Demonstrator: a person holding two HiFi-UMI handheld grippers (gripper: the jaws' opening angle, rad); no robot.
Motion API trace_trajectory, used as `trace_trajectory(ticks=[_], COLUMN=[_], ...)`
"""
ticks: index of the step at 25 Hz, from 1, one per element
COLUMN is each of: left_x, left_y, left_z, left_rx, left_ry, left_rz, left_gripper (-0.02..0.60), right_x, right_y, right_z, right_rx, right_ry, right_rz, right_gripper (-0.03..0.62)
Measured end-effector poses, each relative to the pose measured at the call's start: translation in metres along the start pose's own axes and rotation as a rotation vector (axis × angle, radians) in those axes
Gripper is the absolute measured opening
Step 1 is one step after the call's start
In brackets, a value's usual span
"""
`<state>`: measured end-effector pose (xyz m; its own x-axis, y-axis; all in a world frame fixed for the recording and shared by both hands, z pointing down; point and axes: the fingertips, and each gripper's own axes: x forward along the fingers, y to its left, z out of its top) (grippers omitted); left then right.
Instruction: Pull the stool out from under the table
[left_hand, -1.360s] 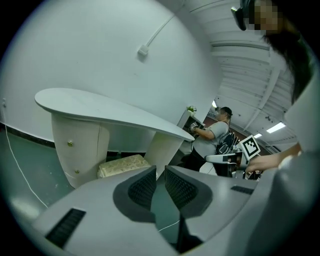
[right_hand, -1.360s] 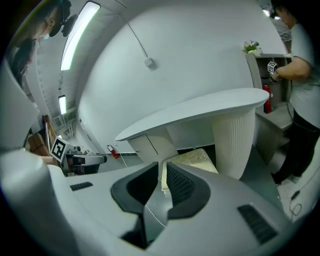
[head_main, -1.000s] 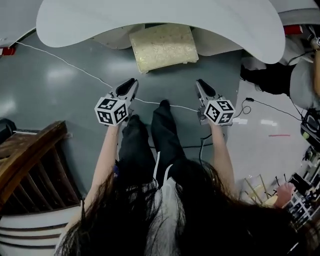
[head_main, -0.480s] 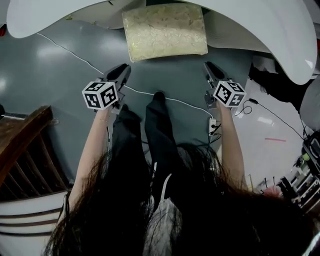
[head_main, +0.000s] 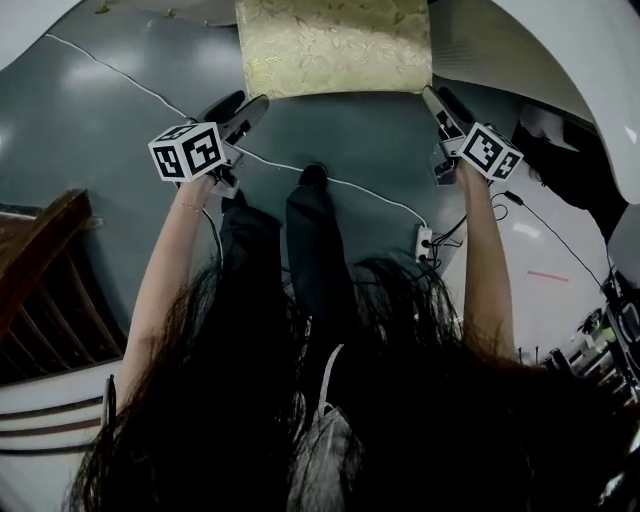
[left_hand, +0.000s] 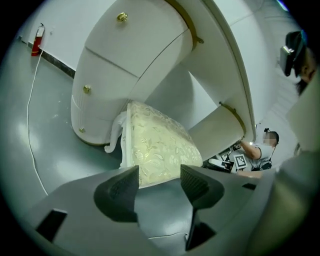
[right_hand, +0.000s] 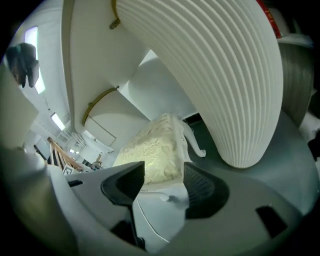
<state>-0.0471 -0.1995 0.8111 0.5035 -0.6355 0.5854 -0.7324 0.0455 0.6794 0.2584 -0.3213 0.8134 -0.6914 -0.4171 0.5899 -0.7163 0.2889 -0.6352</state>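
Note:
The stool (head_main: 335, 45) has a cream, gold-patterned cushion on a white frame with curled legs; it stands under the white curved table (head_main: 565, 50). My left gripper (head_main: 243, 103) hovers just short of the seat's near left corner, and my right gripper (head_main: 437, 97) is by its near right corner. Both have just been opening and stand open with nothing between the jaws. Ahead of the left gripper (left_hand: 159, 175) in the left gripper view lies the stool (left_hand: 160, 147). The right gripper (right_hand: 164, 172) faces the stool's (right_hand: 155, 150) other side.
A white cable (head_main: 370, 195) crosses the grey floor to a power strip (head_main: 424, 243). The person's dark-clad legs (head_main: 310, 240) stand between the grippers. A wooden railing (head_main: 40, 270) is at the left. The table's pedestals (left_hand: 125, 65) (right_hand: 225, 75) flank the stool.
Both grippers have moved forward and down toward the stool, and their jaws have gone from shut to open. The stool now looks larger and closer in the head view.

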Motion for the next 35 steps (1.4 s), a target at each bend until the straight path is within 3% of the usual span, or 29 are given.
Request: trace_trajectory(ticks=[5, 12, 17, 21, 28, 35], left_x=[0.012, 0.024, 0.039, 0.042, 0.044, 0.045], left_y=[0.013, 0.017, 0.022, 0.023, 0.025, 0.028], left_z=[-0.016, -0.018, -0.013, -0.013, -0.006, -0.007], left_rx=[-0.035, -0.099, -0.122, -0.109, -0.083, -0.097], left_ry=[0.05, 0.065, 0.096, 0.145, 0.163, 0.255], left_rz=[-0.014, -0.069, -0.096, -0.105, -0.042, -0.005], left_gripper=[0.325, 0.336, 0.341, 0.339, 0.337, 0.337], right_x=[0.016, 0.022, 0.028, 0.03, 0.023, 0.017], right_y=[-0.013, -0.011, -0.011, -0.012, -0.013, -0.013], right_z=[-0.013, -0.024, -0.021, -0.02, -0.032, -0.041], right_rx=[0.047, 0.211, 0.248, 0.232, 0.287, 0.326], right_ry=[0.055, 0.059, 0.064, 0.073, 0.088, 0.055], right_rz=[0.02, 0.126, 0.179, 0.159, 0.123, 0.083], right_gripper=[0.255, 0.259, 0.258, 0.244, 0.241, 0.239])
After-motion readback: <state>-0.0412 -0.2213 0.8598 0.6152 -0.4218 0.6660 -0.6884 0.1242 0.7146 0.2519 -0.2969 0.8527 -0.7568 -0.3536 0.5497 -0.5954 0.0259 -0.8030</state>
